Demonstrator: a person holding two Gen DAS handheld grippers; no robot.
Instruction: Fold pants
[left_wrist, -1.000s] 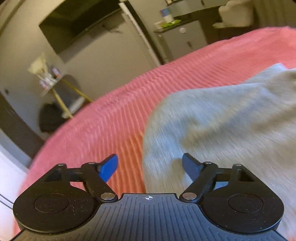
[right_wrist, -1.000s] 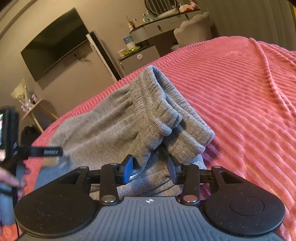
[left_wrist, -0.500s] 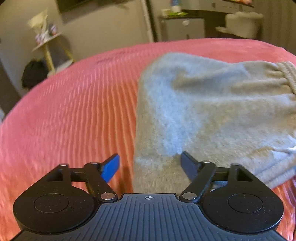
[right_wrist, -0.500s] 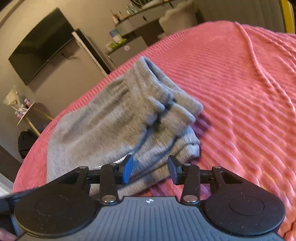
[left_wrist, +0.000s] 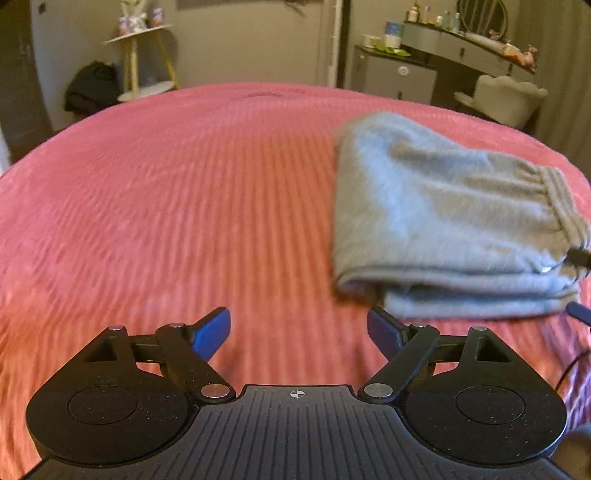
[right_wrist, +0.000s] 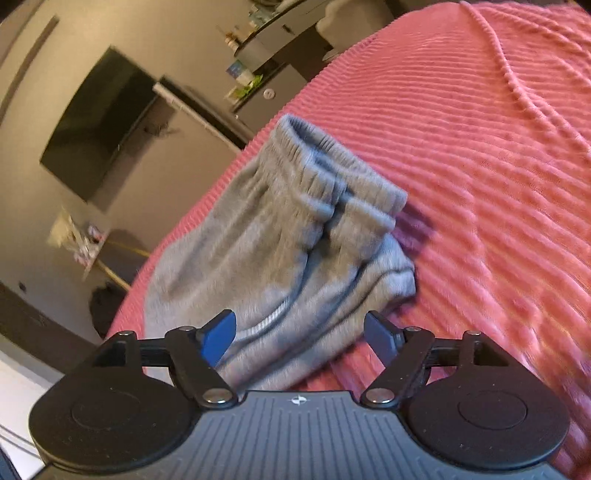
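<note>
The grey sweatpants (right_wrist: 280, 251) lie folded into a compact stack of layers on the bed, resting on its pink ribbed bedspread (left_wrist: 166, 206), with the elastic waistband (right_wrist: 332, 173) at the far end in the right wrist view. The right hand-held gripper (right_wrist: 299, 334) hangs over the near edge of the stack; its jaws are opening, the blue pads stand clear on either side, and the fabric lies below and between them without being pinched. The left hand-held gripper (left_wrist: 299, 330) is spread wide over bare bedspread, holding nothing, with the folded stack just beyond and to the right of its right finger. In that view the tips of the other gripper show at the right edge beside the stack. Behind the bed stand a wall-mounted television (right_wrist: 99, 125), a small side table (left_wrist: 144, 55) and a dressing table (left_wrist: 461, 48) with a pale chair (left_wrist: 506, 99).
</note>
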